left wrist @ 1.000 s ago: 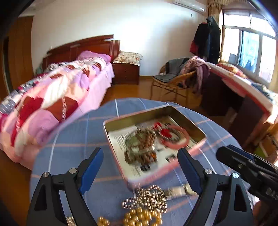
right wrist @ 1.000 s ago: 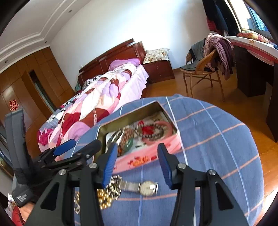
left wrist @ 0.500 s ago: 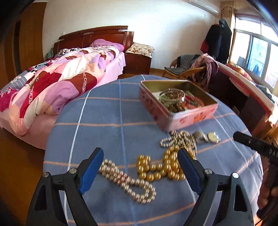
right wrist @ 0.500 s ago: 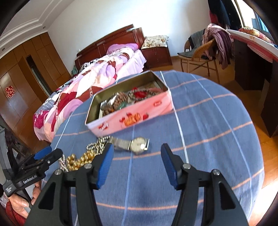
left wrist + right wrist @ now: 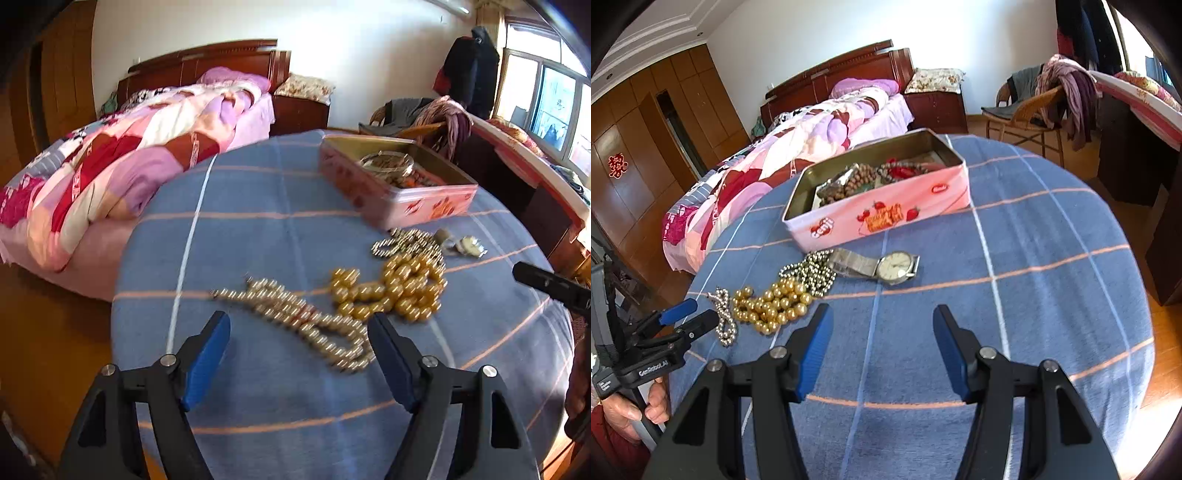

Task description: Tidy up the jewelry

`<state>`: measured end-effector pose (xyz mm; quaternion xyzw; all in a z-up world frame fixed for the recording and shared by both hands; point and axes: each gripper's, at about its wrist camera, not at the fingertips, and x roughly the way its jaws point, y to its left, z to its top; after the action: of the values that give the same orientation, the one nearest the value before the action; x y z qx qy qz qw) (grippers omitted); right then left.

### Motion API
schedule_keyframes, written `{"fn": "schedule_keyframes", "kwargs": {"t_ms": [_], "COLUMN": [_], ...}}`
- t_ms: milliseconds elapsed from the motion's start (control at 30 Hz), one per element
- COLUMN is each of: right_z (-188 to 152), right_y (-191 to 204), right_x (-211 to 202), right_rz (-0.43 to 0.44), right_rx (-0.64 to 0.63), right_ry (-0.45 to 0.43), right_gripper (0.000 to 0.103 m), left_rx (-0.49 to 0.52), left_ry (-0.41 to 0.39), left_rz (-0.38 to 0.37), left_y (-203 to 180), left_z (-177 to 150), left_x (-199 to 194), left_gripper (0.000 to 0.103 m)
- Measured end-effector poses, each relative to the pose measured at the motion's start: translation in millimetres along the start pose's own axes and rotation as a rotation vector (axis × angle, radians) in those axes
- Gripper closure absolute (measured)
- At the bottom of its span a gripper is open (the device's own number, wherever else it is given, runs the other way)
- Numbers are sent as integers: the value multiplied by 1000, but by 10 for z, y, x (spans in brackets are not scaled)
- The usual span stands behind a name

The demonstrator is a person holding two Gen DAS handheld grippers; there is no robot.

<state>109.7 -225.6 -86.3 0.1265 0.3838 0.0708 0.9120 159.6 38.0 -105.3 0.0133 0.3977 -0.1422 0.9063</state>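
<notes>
An open pink tin [image 5: 397, 206] [image 5: 882, 218] with beads and bracelets inside stands on the blue checked tablecloth [image 5: 1034, 258]. In front of it lie a silver wristwatch [image 5: 895, 266], a small-bead silver chain [image 5: 812, 269], a heap of gold beads [image 5: 391, 291] and a pale pearl necklace [image 5: 306, 321]. My left gripper [image 5: 298, 321] hovers low over the pearl necklace; its jaws are closing, with the strand's near end between them but untouched. My right gripper [image 5: 882, 310] is open and holds nothing, a short way in front of the watch.
A bed with a patchwork quilt [image 5: 129, 166] runs along the table's left side. A wicker chair draped with clothes [image 5: 1023, 110] and a dark desk [image 5: 1126, 147] stand behind on the right. The table edge drops off close to the right.
Both grippers have drawn back from the tin and sunk toward the table. The left one now sits over the pearl necklace with narrower jaws. The right one's jaws have widened a little.
</notes>
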Motion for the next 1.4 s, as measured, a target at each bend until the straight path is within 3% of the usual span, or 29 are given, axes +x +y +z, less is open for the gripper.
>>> {"fn": "schedule_keyframes", "kwargs": {"t_ms": [267,333,467,567,633,733,933,1067,1133,1233,1400], "right_z": [-19,-19,-10,3,7,8,14,8,6,10,27], "right_y": [35,34,-12,-58,-80,-72,-41,-51,-73,-95,-153], "right_x": [69,65,54,45,42,61,76,70,71,53,27], "right_rz": [9,7,4,-1,2,6,10,7,8,4,3], "right_rx": [1,2,20,30,37,32,19,27,36,37,46], "right_ry": [18,17,15,12,11,14,17,17,19,17,10], "right_gripper": [43,43,43,43,43,43,43,43,43,43,43], "left_rx": [-139,-161,-52,11,37,79,12,12,14,63,95], "left_ry": [38,44,78,99,97,53,120,126,126,140,117], "left_rz": [36,85,144,124,94,123,82,133,114,64,-20], "left_y": [61,49,-49,13,71,124,107,-85,-135,-80,181], "left_z": [103,153,124,87,81,90,80,58,76,113,91], "left_x": [172,232,289,222,139,21,96,198,220,212,164], "left_gripper": [27,37,46,47,47,47,47,47,48,83,87]}}
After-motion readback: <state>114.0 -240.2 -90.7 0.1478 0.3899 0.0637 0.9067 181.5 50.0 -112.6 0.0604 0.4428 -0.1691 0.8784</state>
